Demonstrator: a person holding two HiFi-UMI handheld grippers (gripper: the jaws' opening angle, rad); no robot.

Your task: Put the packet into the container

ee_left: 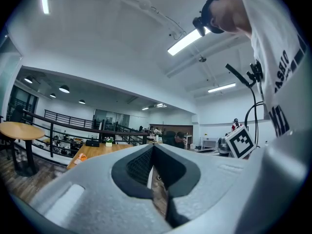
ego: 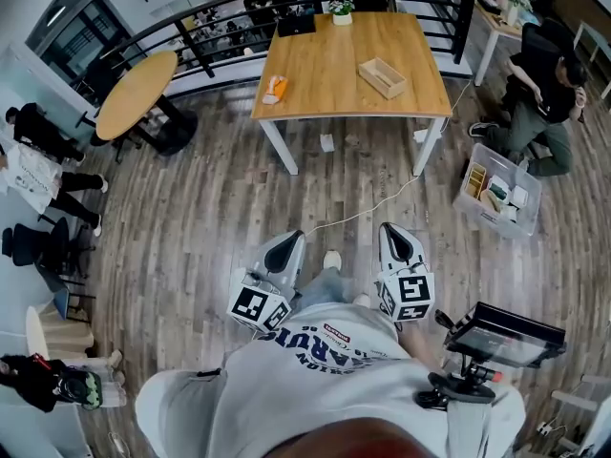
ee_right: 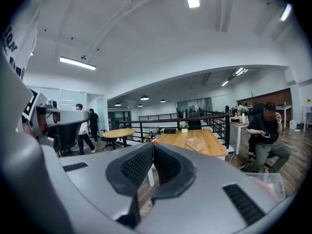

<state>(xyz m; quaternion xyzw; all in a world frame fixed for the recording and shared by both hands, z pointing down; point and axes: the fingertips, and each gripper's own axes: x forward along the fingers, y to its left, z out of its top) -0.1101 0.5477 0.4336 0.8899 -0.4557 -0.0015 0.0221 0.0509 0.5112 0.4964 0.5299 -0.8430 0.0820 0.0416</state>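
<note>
The task is at its approach step: nothing is picked up yet, and the person stands well back from the worktop (ego: 334,93).

- **Round table** (ego: 134,93): it stands at 10 o'clock, clear of the straight path.
- **Left tongs** (ego: 288,243): they point level toward the worktop, with the jaws pressed together and nothing between them.
- **Packet** (ego: 275,88): the orange packet lies at 11 o'clock, close to the worktop's left edge.
- **Container** (ego: 382,76): the wooden container sits at 1 o'clock, askew, well apart from the packet and near the right edge.
- **Right tongs** (ego: 393,230): these are likewise closed and empty.

The next move probably calls for walking up to the worktop, opening one pair of tongs and closing them on the packet without nudging it over the near edge.

The floor (ego: 191,227) ahead is mostly open. A white cable (ego: 382,203) trails across it from the worktop's right leg toward the feet, so it looks like a trip risk. At 2 o'clock a clear bin (ego: 501,194) and a crouching person (ego: 539,103) narrow the room on that side.
</note>
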